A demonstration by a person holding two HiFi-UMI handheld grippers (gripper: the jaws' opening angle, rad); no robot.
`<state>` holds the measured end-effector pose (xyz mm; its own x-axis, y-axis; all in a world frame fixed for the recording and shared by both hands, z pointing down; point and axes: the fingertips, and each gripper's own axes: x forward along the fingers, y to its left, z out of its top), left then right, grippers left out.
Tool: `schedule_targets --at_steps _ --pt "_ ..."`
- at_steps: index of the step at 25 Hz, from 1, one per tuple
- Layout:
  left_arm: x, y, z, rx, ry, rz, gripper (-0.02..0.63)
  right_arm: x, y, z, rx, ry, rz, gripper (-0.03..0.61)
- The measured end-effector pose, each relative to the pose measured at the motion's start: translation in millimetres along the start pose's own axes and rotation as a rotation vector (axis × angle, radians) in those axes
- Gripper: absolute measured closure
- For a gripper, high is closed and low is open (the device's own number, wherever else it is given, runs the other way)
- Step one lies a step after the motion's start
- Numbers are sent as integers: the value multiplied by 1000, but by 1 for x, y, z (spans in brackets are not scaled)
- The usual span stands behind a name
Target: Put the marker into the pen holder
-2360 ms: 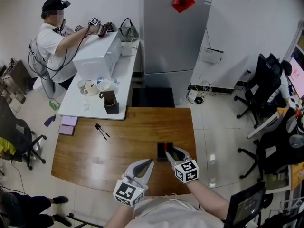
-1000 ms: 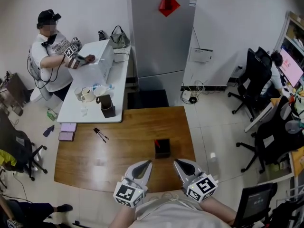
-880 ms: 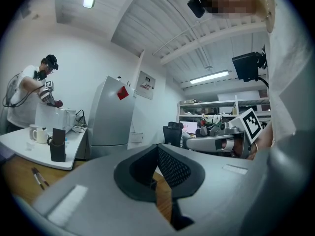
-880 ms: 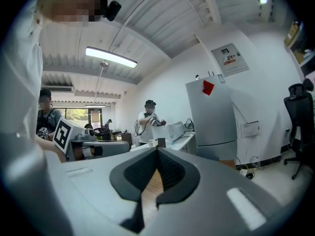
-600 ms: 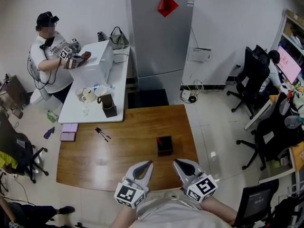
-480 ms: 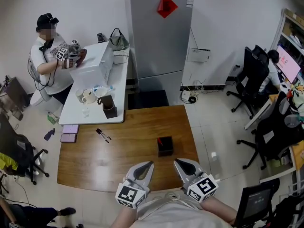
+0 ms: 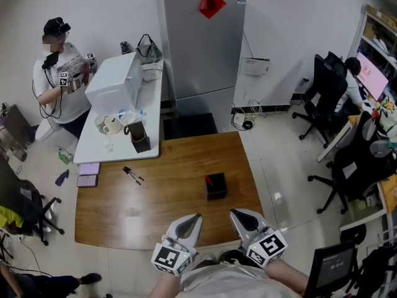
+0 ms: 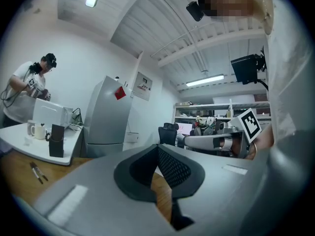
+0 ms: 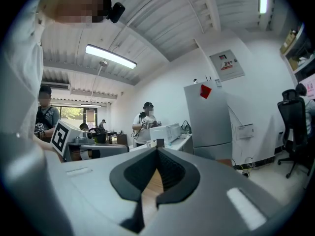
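The marker is seen only as a small red tip at the top of the black pen holder, which is stood upright on the wooden table, towards its right edge. The left gripper and right gripper are held side by side over the near edge, tips pointed towards the far edge, each with jaws pressed together on nothing.

Two markers, one pen holder, two hand-held grippers and one table.
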<state>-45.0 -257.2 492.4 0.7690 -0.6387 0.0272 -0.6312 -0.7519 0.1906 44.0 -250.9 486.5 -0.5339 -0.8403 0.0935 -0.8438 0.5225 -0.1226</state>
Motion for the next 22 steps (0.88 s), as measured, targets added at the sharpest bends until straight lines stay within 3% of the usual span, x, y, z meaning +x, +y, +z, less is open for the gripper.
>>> schedule_targets --at_steps 13,18,22 --pt "-38 -57 -6 17 -8 23 597 -46 34 -12 9 9 71 577" --pt "-58 -116 -11 22 -1 37 597 -100 48 -24 74 59 114 577" --pt "-71 -167 -18 32 -15 43 597 -150 54 -25 66 48 126 577"
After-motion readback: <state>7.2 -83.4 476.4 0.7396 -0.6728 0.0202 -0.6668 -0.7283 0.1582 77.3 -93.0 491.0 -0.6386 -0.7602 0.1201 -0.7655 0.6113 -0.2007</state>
